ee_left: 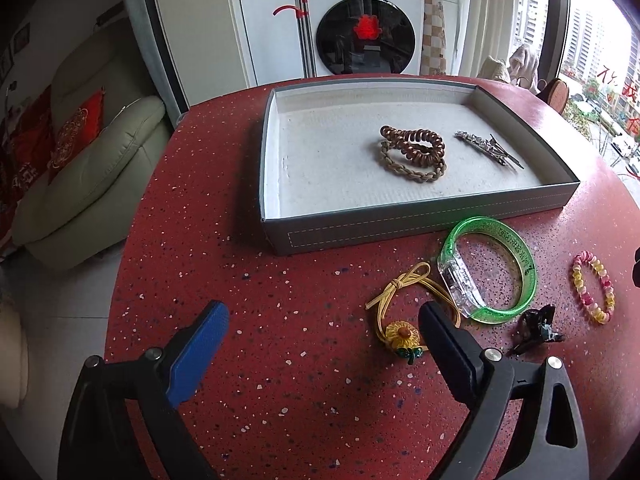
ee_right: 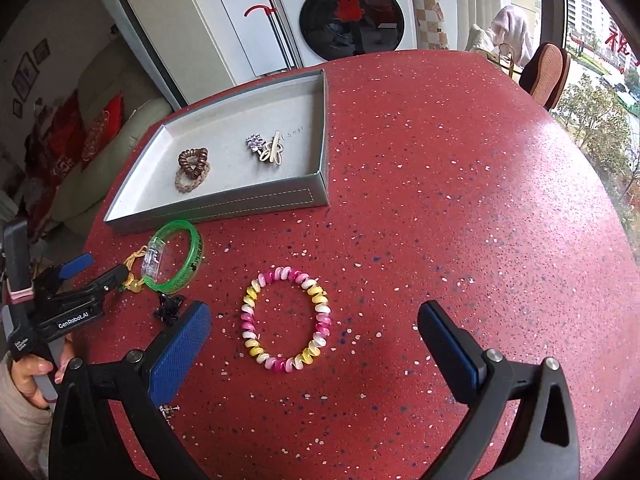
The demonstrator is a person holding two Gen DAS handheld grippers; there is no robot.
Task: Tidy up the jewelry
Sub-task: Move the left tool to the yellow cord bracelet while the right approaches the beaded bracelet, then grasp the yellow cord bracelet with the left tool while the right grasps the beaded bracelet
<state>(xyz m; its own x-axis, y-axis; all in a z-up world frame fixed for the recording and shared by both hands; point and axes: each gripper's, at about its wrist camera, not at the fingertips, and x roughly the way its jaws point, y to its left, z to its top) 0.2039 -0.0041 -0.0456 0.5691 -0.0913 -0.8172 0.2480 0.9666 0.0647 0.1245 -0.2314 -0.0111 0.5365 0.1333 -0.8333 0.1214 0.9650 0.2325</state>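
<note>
Both grippers' jaws stand wide open and empty; before our right gripper (ee_right: 314, 330) the pink-and-yellow coil tie (ee_right: 286, 318) lies on the desk (ee_right: 440, 200), light, springy, best pinched across one side; tray (ee_right: 224, 210) beyond.

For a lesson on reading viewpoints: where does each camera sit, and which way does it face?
Left wrist: on the left gripper, facing the grey tray; own open fingers show.
Right wrist: on the right gripper, above the pink-yellow spiral band; own open fingers, left gripper and hand show.
Shared: tray, green bangle, spiral band.
</note>
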